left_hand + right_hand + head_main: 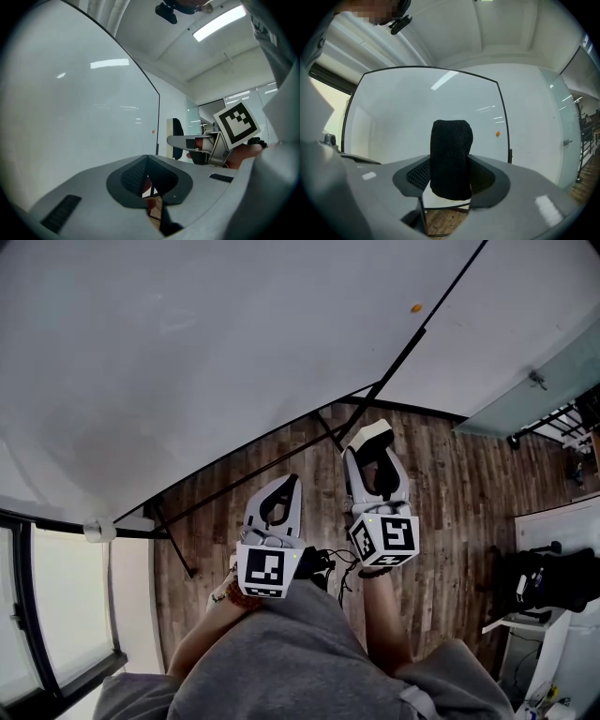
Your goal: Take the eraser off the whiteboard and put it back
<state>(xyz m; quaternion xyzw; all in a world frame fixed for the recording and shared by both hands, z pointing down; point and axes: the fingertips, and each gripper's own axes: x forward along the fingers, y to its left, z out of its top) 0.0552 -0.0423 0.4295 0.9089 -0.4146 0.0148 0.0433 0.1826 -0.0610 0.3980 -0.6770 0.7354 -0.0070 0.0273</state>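
Note:
My right gripper (369,448) is shut on the eraser (373,433), a white block with black felt, held just in front of the whiteboard (187,352) near its lower right corner. In the right gripper view the black felt side of the eraser (451,159) stands upright between the jaws and faces the camera, with the whiteboard (393,122) behind it. My left gripper (287,483) hangs beside it to the left, shut with nothing in it. The left gripper view shows its own closed jaws, and to the right the right gripper (174,140) holding the eraser (176,139).
A small orange magnet (416,307) sticks on the board's right part. The board's black stand legs (328,432) rest on the wooden floor (441,484). A window (56,606) is at the left, a glass wall (534,390) and dark gear (548,582) at the right.

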